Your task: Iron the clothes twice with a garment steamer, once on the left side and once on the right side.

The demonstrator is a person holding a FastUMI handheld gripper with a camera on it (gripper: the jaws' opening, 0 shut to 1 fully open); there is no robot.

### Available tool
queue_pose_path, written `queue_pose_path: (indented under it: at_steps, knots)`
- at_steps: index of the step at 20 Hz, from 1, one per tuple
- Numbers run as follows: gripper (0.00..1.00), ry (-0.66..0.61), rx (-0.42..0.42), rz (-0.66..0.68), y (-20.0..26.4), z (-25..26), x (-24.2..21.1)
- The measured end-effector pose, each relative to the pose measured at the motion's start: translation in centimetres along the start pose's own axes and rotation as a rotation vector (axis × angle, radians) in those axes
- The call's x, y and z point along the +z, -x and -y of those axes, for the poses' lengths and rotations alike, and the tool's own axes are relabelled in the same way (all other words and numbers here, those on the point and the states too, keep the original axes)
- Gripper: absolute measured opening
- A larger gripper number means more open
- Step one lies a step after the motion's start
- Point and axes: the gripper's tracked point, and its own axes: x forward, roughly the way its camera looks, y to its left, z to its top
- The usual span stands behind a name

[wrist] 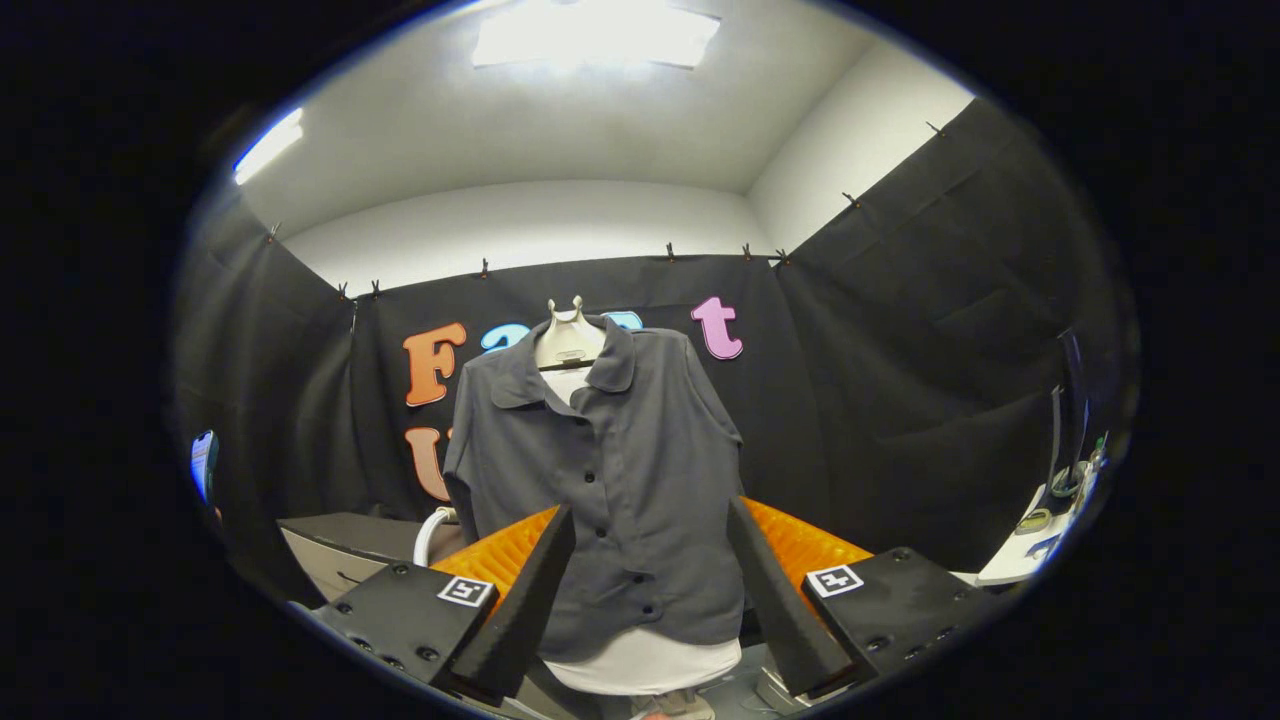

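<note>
A dark grey short-sleeved button shirt (610,480) hangs on a white torso form (567,340) straight ahead, its collar spread and its hem reaching a white base (645,662). My gripper (650,520) stands open, its two fingers (535,580) wide apart with the shirt's lower half seen between and beyond them. Nothing is held between the fingers. A white curved handle-like part (432,532) shows low beside the shirt, just beyond the left finger; I cannot tell whether it belongs to the steamer.
A grey cabinet top (345,540) lies to the left beyond the fingers. On the right a white table edge (1020,560) carries small items. Black cloth walls close in the booth on three sides.
</note>
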Motion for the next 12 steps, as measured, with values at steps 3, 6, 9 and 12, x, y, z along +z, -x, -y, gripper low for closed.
queue_pose_path:
  at_steps: [3,6,9,12]
  knots:
    - [0.98,0.030,-0.003,-0.007,0.1,-0.5,-0.3]
    - [0.98,0.025,-0.002,-0.019,-0.3,-1.0,-0.8]
    - [0.98,0.016,-0.021,-0.007,-0.8,-1.3,-0.6]
    - [0.98,0.039,0.004,0.004,-1.1,-3.2,-0.4]
